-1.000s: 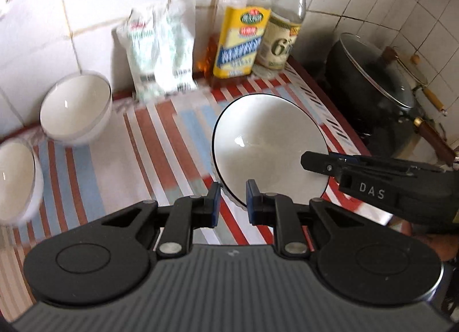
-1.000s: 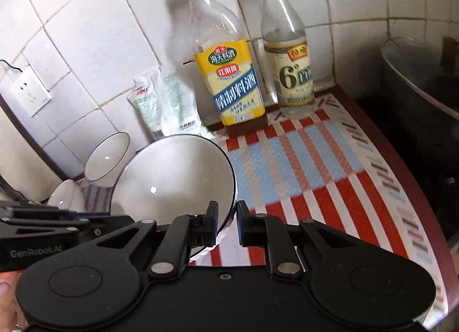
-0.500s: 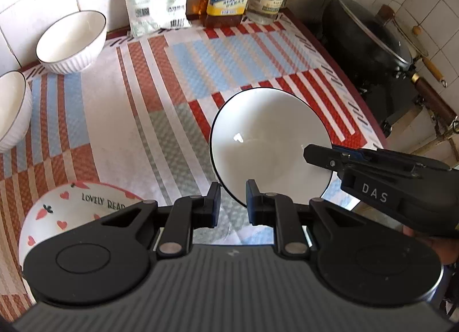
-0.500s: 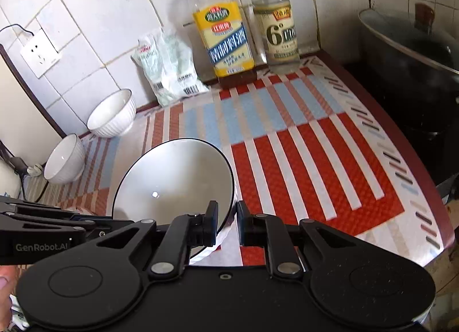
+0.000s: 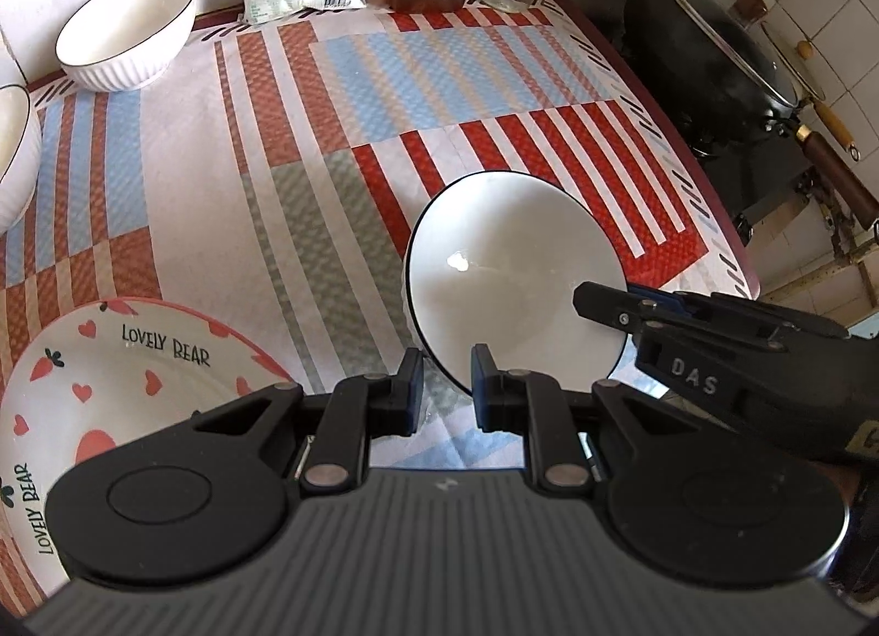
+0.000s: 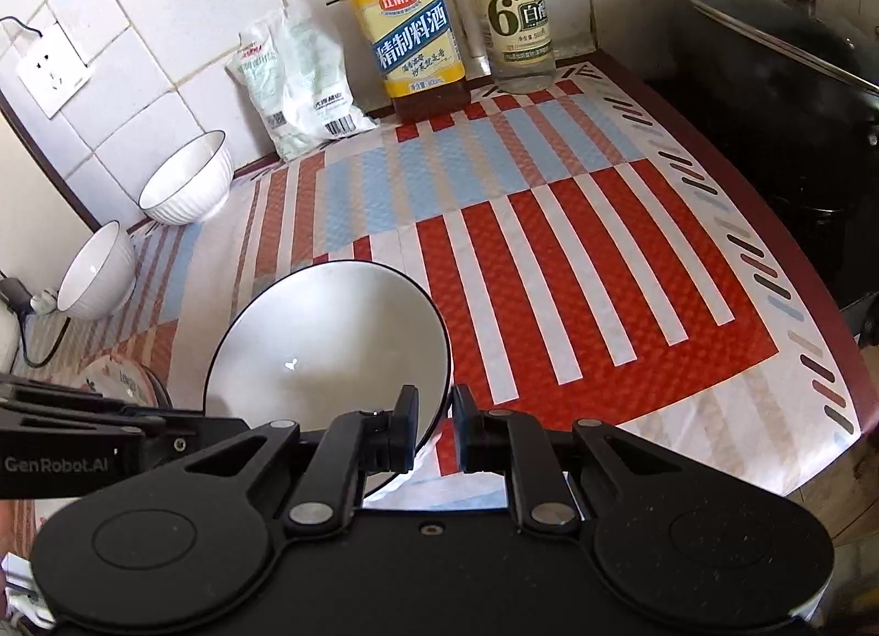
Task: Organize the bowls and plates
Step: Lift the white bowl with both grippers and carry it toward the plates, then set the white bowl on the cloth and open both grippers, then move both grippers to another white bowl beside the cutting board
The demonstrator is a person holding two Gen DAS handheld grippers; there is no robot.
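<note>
Bowls (image 5: 513, 273): 3 white, 1 heart-patterned (image 5: 110, 389); bottles (image 6: 409, 32): 2.

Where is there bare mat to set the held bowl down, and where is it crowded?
Free: the mat's middle and red-striped right side, between the held bowl and the bottles on the back edge. Crowded: the left, with two white ribbed bowls by the wall and the Lovely Bear plate in front; the wok flanks the right edge.
</note>
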